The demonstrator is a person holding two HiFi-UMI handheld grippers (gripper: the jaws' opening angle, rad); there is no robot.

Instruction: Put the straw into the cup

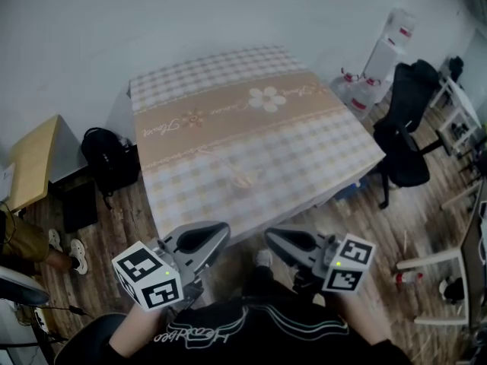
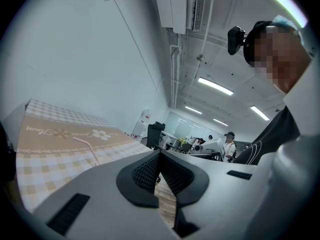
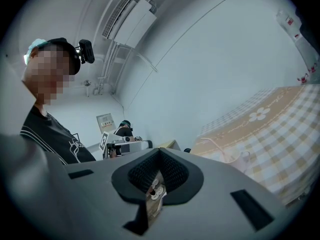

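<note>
A clear plastic cup [image 1: 243,179] stands on the checked tablecloth of the table [image 1: 228,120], near its front middle; it is faint in the head view. In the right gripper view the cup [image 3: 244,160] shows with a thin bent straw [image 3: 216,144] rising at it. The left gripper view shows that pink straw [image 2: 89,147] upright with its top bent over. Whether it sits inside the cup I cannot tell for sure. My left gripper [image 1: 216,233] [image 2: 160,154] and right gripper [image 1: 277,239] [image 3: 160,153] hang shut and empty by my body, short of the table's front edge.
A black office chair [image 1: 407,135] stands right of the table, with water bottles [image 1: 359,90] behind it. A black backpack [image 1: 110,158] and a wooden side table [image 1: 34,162] sit at the left. A person's foot [image 1: 76,255] is on the floor at far left.
</note>
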